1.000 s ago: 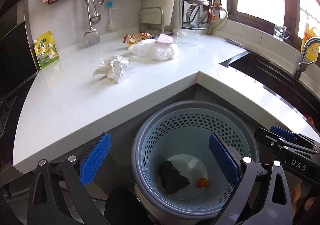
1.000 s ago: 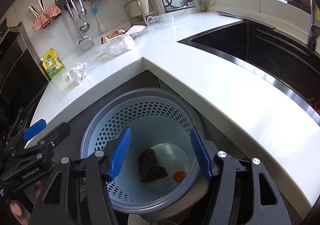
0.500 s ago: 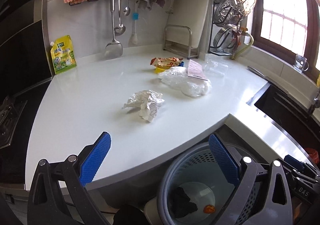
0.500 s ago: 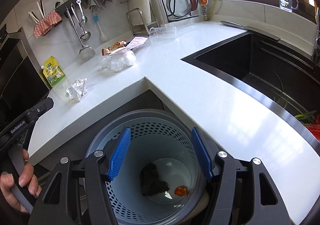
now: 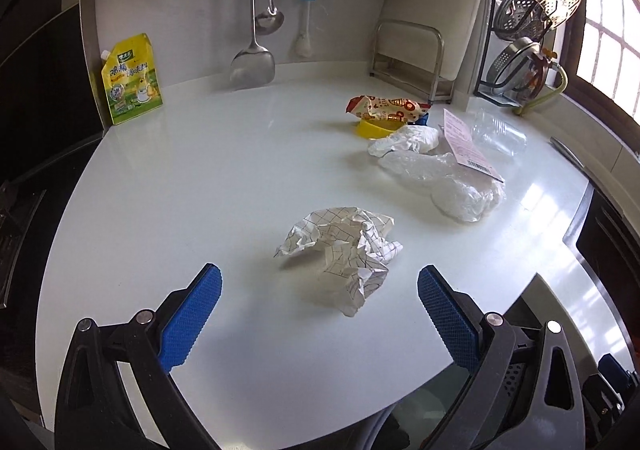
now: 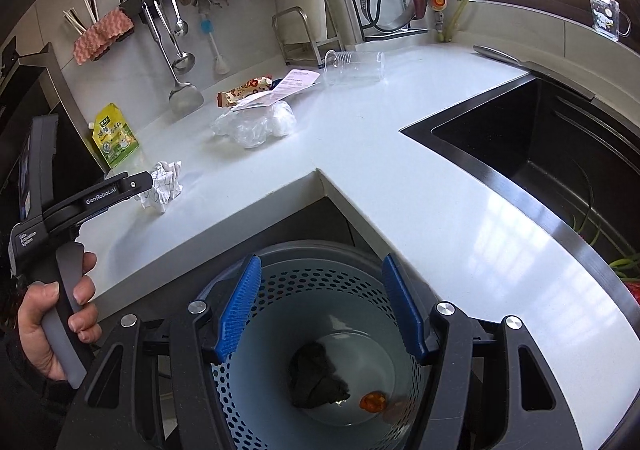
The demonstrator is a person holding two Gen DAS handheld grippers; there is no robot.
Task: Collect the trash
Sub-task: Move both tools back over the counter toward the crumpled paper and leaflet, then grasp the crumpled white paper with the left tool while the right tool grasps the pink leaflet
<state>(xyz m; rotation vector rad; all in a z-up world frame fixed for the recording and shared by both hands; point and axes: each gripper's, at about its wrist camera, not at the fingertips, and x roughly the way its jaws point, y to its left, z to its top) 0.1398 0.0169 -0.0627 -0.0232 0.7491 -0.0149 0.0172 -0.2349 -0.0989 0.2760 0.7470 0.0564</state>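
Left wrist view has the left claw (image 5: 319, 292) spread wide over the white desk (image 5: 192, 185), nothing in it, with the crumpled grid paper (image 5: 344, 246) sitting just ahead between its fingers. Further ahead to the right: a clear plastic bag (image 5: 444, 181) and a snack wrapper (image 5: 386, 107). Right claw (image 6: 322, 308) is also apart and empty, hanging above the perforated bin (image 6: 320, 286), which holds something dark, maybe a wad of trash (image 6: 316, 376).

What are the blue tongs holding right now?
Nothing. The left tongs are open near the crumpled paper, not touching it. The right tongs are open and empty above the basket.
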